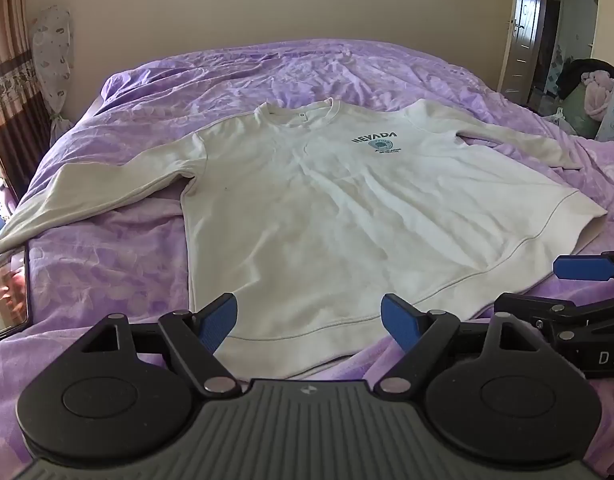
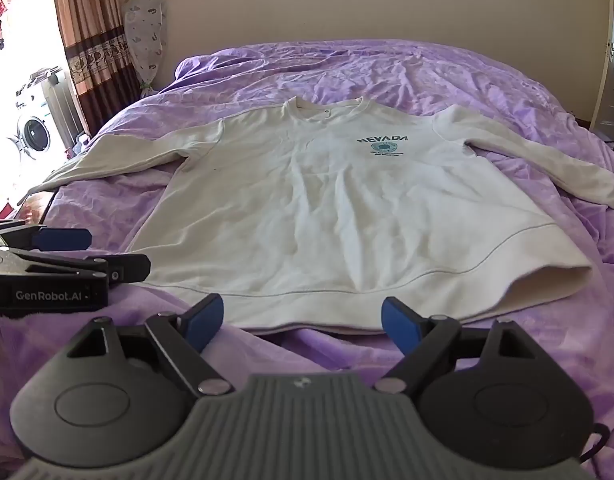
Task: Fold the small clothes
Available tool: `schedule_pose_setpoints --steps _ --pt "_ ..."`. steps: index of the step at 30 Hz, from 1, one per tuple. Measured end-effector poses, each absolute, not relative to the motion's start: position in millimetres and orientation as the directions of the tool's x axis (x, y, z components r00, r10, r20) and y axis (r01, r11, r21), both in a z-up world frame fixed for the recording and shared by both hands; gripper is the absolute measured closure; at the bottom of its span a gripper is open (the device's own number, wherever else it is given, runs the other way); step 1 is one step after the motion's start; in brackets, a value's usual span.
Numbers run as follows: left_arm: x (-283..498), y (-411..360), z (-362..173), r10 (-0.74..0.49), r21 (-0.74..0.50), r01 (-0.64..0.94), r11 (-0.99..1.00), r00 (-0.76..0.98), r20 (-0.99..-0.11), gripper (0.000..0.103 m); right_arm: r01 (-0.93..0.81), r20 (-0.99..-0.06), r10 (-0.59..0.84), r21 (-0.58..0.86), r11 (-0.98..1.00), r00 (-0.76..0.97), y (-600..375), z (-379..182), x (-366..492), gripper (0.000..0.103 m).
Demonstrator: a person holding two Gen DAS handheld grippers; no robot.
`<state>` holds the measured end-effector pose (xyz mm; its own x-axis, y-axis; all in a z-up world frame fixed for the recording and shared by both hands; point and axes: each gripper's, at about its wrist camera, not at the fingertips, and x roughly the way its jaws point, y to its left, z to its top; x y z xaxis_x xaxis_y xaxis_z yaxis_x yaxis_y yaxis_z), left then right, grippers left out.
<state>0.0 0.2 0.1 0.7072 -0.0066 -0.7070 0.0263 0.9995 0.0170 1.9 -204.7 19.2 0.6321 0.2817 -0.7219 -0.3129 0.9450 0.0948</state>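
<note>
We see cream knit sweatshirt flat on crumpled purple bed | left gripper wide, empty | right gripper wide, empty

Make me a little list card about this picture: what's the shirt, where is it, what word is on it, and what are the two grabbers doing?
garment: white long-sleeved sweatshirt
where: flat on the purple bedcover, front up
sleeves: both spread out to the sides
word on chest: NEVADA
folded yet: no
left gripper: open, by the hem, holding nothing
right gripper: open, by the hem, holding nothing
beside the bed: brown curtain, washing machine
</note>
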Motion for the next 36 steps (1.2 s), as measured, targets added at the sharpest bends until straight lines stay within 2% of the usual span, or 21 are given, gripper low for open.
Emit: schedule_pose_setpoints --steps 36 --pt "-0.8 1.3 -3.7 -0.01 0.019 0.034 0.999 0.699 -0.715 0.007 -0.311 -0.719 0.279 0.092 0.946 0.636 -204.9 19.1 0.2 0.021"
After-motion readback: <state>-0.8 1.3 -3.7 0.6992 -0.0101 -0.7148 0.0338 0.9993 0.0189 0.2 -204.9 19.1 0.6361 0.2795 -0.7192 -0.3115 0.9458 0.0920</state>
